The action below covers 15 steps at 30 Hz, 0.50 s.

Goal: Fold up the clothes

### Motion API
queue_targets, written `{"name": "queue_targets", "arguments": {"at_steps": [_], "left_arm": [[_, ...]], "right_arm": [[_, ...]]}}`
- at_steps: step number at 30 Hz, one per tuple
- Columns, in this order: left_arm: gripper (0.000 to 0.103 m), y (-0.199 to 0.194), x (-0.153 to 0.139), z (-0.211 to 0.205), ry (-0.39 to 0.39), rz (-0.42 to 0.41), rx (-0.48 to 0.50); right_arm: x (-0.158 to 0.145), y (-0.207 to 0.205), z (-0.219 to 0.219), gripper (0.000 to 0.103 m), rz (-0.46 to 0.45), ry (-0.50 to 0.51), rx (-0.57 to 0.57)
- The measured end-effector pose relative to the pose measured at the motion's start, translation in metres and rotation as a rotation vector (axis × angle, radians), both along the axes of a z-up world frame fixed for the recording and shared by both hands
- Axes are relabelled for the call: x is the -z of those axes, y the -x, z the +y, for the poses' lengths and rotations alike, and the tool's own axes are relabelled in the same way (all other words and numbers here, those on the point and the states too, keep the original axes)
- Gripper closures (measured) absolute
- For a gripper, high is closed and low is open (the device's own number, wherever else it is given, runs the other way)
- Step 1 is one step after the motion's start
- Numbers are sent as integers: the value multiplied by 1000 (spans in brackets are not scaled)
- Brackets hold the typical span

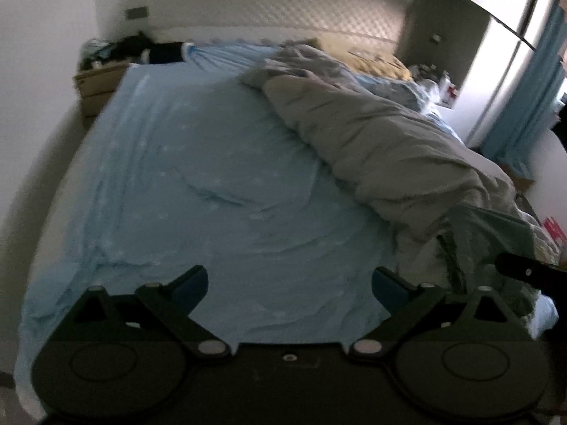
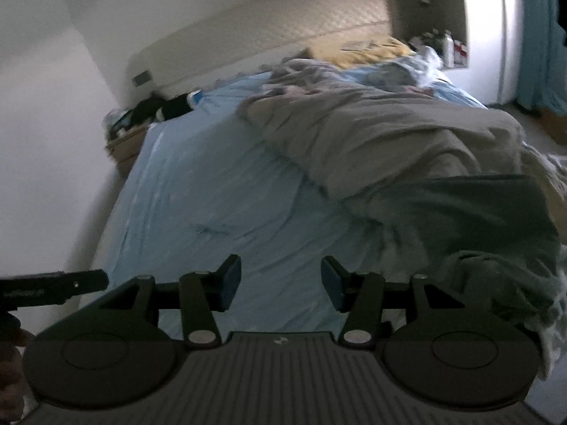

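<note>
Both grippers are held above the foot edge of the bed, jaws spread wide and nothing gripped — the left gripper over bare blue sheet, the right gripper likewise. The clothes to be folded appear to be the dark green garment heaped at the bed's right foot corner, lying against the grey duvet. A grab could take duvet along with garment, since the two overlap — and the garment could be dragged off the edge if pulled outward. Dim, blurred views make seams hard to pick.
</note>
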<state>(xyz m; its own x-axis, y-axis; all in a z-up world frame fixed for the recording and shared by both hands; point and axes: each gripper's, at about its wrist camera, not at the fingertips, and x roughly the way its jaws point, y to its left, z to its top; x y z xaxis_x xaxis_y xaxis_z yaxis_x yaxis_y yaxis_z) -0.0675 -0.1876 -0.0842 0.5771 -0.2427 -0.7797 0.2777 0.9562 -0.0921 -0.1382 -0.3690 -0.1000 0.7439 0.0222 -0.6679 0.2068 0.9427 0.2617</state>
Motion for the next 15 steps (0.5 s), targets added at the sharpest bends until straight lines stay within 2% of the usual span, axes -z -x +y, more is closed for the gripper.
{"name": "queue_targets", "arguments": {"at_steps": [1,7,10,15], "left_arm": [[4,5,-3,7,-5,-4,-21],[3,37,-19,63,-59,-15,-137],[3,47,-29,91,-41,-29,-192],[2,56,-41,123,-13,-71,-178]], "right_arm": [[-1,1,6,49,0,7,-18],[-7,13,40,49,0,13,-143],[-13,19,61,49,-5,38,-183],[-26,23,106,49,-35,57,-190]]}}
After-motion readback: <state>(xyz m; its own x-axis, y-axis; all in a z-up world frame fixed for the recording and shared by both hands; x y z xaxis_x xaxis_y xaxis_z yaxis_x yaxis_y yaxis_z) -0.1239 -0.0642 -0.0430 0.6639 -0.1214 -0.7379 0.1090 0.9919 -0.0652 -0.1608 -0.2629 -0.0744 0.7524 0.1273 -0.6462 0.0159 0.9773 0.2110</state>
